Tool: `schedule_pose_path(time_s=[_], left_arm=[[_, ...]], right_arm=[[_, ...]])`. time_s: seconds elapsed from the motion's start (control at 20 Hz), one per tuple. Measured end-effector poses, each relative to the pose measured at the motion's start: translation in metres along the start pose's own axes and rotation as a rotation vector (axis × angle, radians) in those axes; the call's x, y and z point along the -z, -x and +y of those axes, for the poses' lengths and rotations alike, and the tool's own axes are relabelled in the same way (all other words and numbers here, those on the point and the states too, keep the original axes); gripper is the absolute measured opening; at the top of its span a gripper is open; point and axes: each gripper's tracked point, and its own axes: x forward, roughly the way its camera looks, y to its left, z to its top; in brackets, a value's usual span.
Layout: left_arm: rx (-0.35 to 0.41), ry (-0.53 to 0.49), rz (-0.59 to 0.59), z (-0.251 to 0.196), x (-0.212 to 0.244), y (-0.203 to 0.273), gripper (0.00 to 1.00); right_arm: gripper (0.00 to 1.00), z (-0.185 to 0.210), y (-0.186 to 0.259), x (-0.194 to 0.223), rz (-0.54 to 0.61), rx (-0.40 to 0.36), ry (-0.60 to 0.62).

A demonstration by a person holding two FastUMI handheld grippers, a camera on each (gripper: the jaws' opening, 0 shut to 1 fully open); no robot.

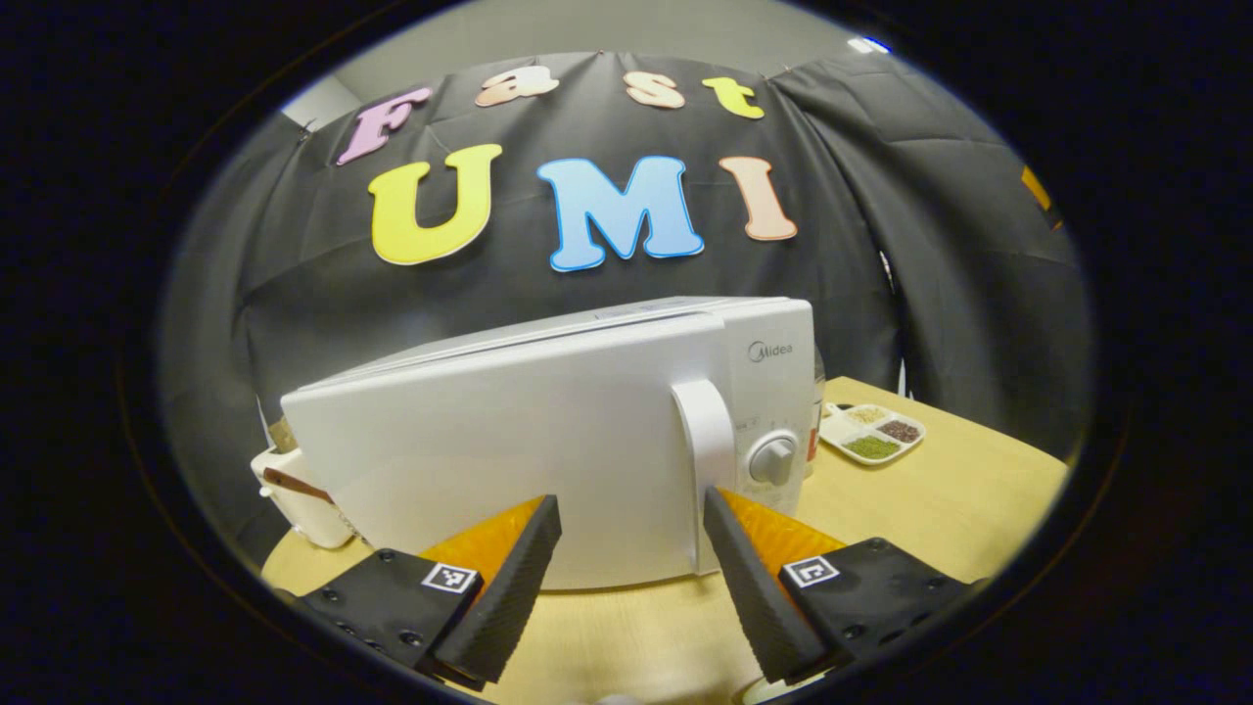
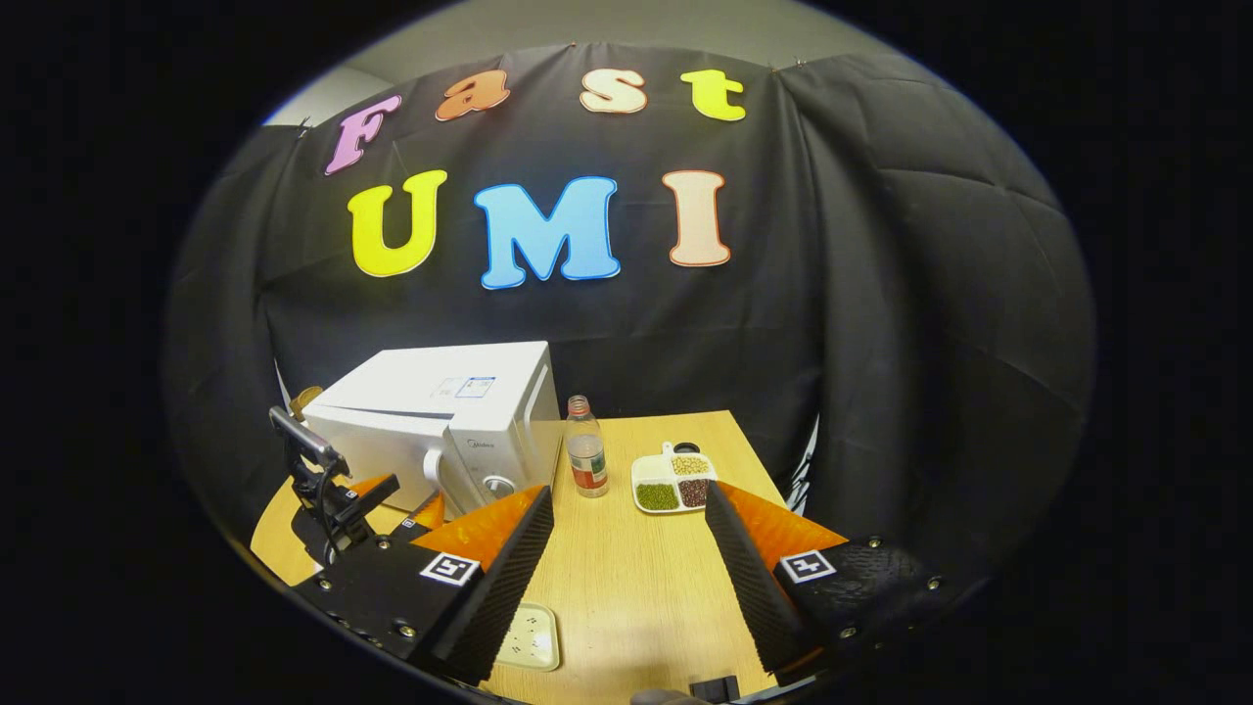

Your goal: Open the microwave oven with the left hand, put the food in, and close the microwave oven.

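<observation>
**Reaching for the microwave door handle**

While my left claw (image 1: 631, 548) hangs spread wide and empty just short of the microwave (image 1: 548, 431), the opening step looks barely begun. In the left gripper view, its fingers (image 1: 509, 578) frame the lower front of the closed door, and the upright handle (image 1: 707, 460) rises close above the right-hand finger, with the round knob (image 1: 773, 458) just beside it. To go on, I judge I must shift toward that handle, bring it between the fingers, pinch it, then swing the door outward.

My right claw (image 2: 626, 568) is also agape and holds nothing, hovering over the bench (image 2: 626, 587). Beneath its left finger lies a small pale plate (image 2: 529, 636). Farther off, a bottle (image 2: 585, 460) stands just beside the microwave's right side, and near it sits a divided dish (image 2: 673, 480) of beans and grains, which I take to be the food. It rests on the bench, well apart from either claw.
</observation>
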Motion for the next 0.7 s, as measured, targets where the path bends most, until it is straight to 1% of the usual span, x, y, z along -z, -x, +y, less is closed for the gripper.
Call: schedule_pose_path(time_s=[0.1, 0.25, 0.35, 0.5, 0.55, 0.6, 0.65, 0.7], left_arm=[[-0.004, 0.014, 0.004, -0.003, 0.003, -0.001, 0.94], [-0.014, 0.033, 0.008, -0.001, 0.007, -0.001, 0.98], [-0.023, 0.032, 0.003, -0.001, 0.007, -0.001, 0.95], [-0.061, 0.043, 0.000, -0.003, 0.006, -0.004, 0.99], [-0.088, 0.040, -0.017, 0.000, 0.003, -0.007, 0.99], [-0.077, 0.037, 0.019, -0.003, 0.008, -0.017, 0.98], [-0.055, 0.059, 0.030, -0.015, 0.010, -0.014, 0.98], [-0.072, 0.063, 0.029, -0.013, 0.012, -0.013, 0.95]], right_arm=[[0.96, -0.006, -0.002, 0.002, 0.008, 0.010, -0.007], [0.96, -0.014, -0.001, 0.000, 0.001, 0.022, -0.005], [0.96, -0.018, 0.000, 0.000, -0.003, 0.029, -0.003], [0.96, -0.018, 0.000, 0.002, 0.002, 0.023, -0.014], [0.96, -0.016, 0.000, 0.003, 0.005, 0.018, -0.014], [0.96, -0.014, 0.003, 0.004, 0.005, 0.012, -0.013], [0.96, -0.012, 0.005, 0.003, 0.007, 0.007, -0.011], [0.96, -0.010, 0.006, 0.003, 0.004, 0.001, -0.006]])
